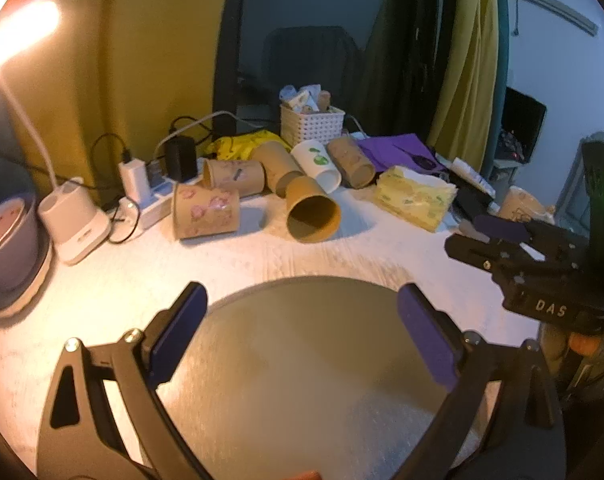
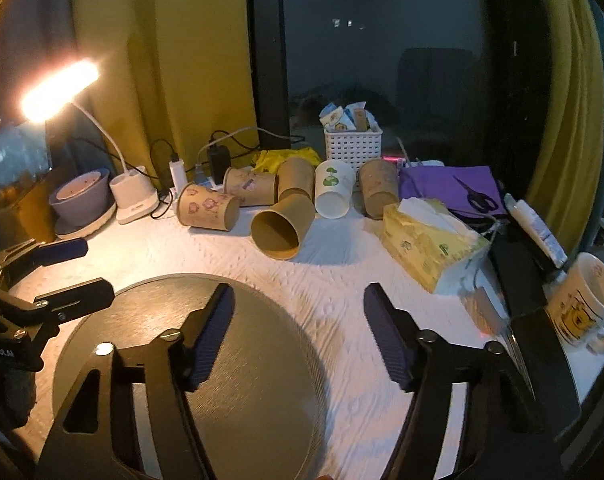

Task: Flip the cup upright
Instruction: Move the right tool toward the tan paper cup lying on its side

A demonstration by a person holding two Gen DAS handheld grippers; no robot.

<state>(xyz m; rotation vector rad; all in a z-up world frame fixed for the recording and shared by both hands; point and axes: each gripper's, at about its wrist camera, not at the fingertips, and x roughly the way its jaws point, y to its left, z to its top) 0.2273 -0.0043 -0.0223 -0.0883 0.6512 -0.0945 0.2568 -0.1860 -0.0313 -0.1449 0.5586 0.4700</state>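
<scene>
Several paper cups lie on their sides on the white table. A plain brown cup [image 1: 312,214] [image 2: 282,226] lies nearest, its mouth facing me. A flower-printed cup [image 1: 205,211] [image 2: 207,211] lies to its left, a white cup with green print [image 1: 318,165] [image 2: 333,193] behind. My left gripper [image 1: 302,336] is open and empty above a round grey disc [image 1: 314,380], well short of the cups; it also shows in the right wrist view [image 2: 71,270]. My right gripper [image 2: 297,336] is open and empty over the disc's [image 2: 221,408] right edge; it also shows in the left wrist view [image 1: 474,236].
A lit desk lamp [image 2: 133,196] and a grey bowl [image 2: 81,196] stand at the left. A power strip with chargers [image 1: 149,188] lies behind. A white basket [image 2: 353,146], purple cloth with scissors [image 2: 458,192], a tissue pack [image 2: 430,240] and a mug [image 2: 586,300] are at the right.
</scene>
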